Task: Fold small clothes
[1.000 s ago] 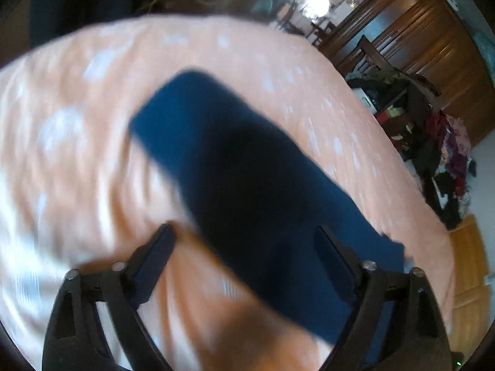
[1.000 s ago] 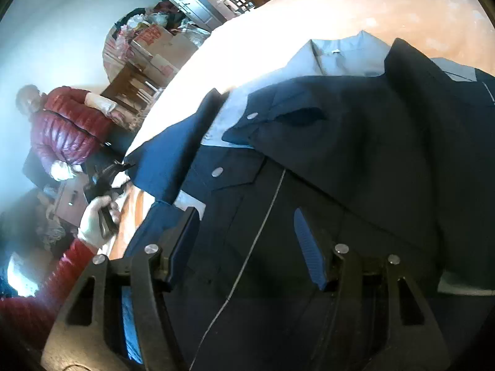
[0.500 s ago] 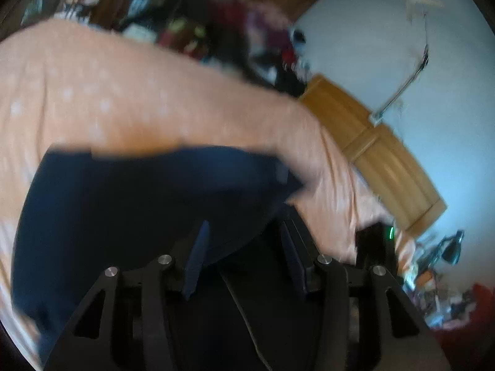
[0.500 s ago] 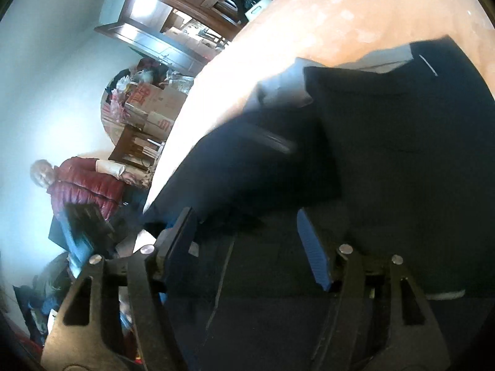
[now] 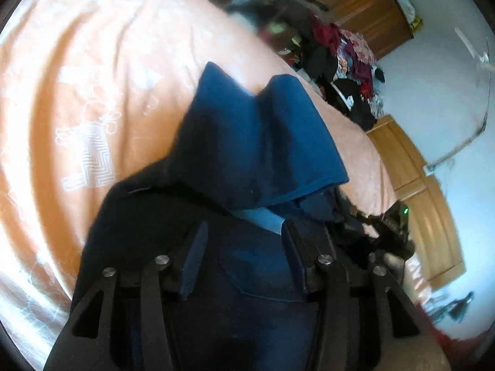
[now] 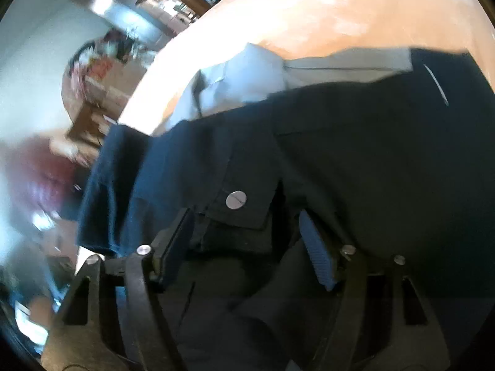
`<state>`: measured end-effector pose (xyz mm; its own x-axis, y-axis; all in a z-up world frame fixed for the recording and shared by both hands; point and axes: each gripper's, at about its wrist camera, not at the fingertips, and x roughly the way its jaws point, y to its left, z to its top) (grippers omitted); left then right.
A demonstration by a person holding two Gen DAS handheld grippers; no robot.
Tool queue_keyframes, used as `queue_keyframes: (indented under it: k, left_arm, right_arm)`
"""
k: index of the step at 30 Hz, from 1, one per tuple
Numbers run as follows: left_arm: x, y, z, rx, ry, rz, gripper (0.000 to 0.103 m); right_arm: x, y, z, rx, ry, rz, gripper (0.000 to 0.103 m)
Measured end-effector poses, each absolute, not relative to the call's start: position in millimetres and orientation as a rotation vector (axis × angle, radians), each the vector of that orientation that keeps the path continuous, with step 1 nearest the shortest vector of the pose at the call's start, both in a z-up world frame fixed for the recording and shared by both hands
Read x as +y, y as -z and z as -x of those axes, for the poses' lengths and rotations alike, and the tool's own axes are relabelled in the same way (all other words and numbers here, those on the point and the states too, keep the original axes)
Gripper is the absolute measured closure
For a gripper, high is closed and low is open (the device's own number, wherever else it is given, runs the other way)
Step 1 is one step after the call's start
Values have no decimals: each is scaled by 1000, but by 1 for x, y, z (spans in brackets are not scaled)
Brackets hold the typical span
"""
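A small navy jacket [image 5: 263,142] lies on the orange bedspread [image 5: 92,92]. One sleeve is folded over its body. My left gripper [image 5: 244,247] hovers low over the jacket, open, its fingers a moderate width apart with only flat fabric seen between them. In the right wrist view the same jacket [image 6: 386,170] shows a grey collar [image 6: 241,80] and a silver snap button [image 6: 235,199]. My right gripper [image 6: 247,241] is open just over a pocket flap below that button. The right gripper's body [image 5: 389,232], with a green light, shows at the jacket's right edge.
A pile of clothes [image 5: 340,55] and wooden wardrobes [image 5: 414,179] stand beyond the bed's far side. A person in a red jacket [image 6: 40,179] is blurred at the left, beside boxes and shelves [image 6: 102,77]. Bare bedspread [image 6: 324,9] stretches past the collar.
The left gripper swung across with the sleeve, which now lies over the jacket's body; its fingers stand closer together than a second ago. The right gripper dropped closer to the jacket.
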<state>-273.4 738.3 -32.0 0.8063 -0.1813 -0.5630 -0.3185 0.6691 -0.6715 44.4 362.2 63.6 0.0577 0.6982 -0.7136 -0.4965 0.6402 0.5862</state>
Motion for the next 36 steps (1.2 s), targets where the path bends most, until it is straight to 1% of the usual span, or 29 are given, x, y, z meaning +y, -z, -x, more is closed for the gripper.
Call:
queue_keyframes:
  k: [3,4,5,6,9,10,11,12,13,14,18,20,23,25,30,31,32,33,35,36]
  left_arm:
    - [735,31,272,654,-78,848,49]
    - [736,33,275,653,-74,854,49]
    - [737,34,275,652,-71,860,49]
    - [737,34,276,650,-68,864,49]
    - [735,31,265,652,-69,864,49]
    - [734,31,264,653,-68,863,49]
    - [735,31,266,654,-67,864,49]
    - [735,31,267,654,-65,865,49]
    - [735,31,268,653,-65,866,49]
    - [735,31,269,652,-64,867,49]
    - [733,30,268,650,-68,860,48]
    - [733,30,269,647,-67,861,48]
    - [733,30,271,644,-66,862,48]
    - [734,30,272,645,-66,862,48]
    - [733,30,272,650,-67,861,47]
    - [733,30,272,651,-67,861,47]
    - [734,30,272,652,-66,862,47]
    - [734,30,272,652,-66,863,47]
    - [733,29,272,653,-66,863,46]
    - [733,29,272,652,-66,863,46]
  right_arm:
    - [373,-68,-34,1170,-884,-117,32]
    - [373,-68,-32,1165,-882,-108,35]
    - [373,-69,-30,1170,-898,-128,42]
    - [370,-68,-31,1179,-916,-159,46]
    - [369,-61,-35,1212,-916,-226,51]
    - [368,-59,-39,1222,-906,-247,56]
    - [367,-58,-43,1225,-889,-265,68]
    - [368,-59,-45,1222,-877,-264,78]
    - [367,-64,-46,1204,-874,-268,98]
    - [365,-73,-45,1182,-899,-286,102]
    - [347,-135,-43,1033,-1000,-323,102]
    - [323,-166,-49,957,-993,-339,102]
    - [287,-183,-53,904,-933,-321,102]
    - [264,-175,-55,918,-886,-314,102]
    - [241,-115,-52,1061,-777,-231,101]
    - [241,-98,-52,1136,-777,-222,96]
    - [239,-91,-51,1152,-728,-191,92]
    - [233,-89,-49,1139,-690,-160,89]
    - [223,-93,-42,1101,-665,-172,80]
    - [220,-98,-36,1078,-676,-201,80]
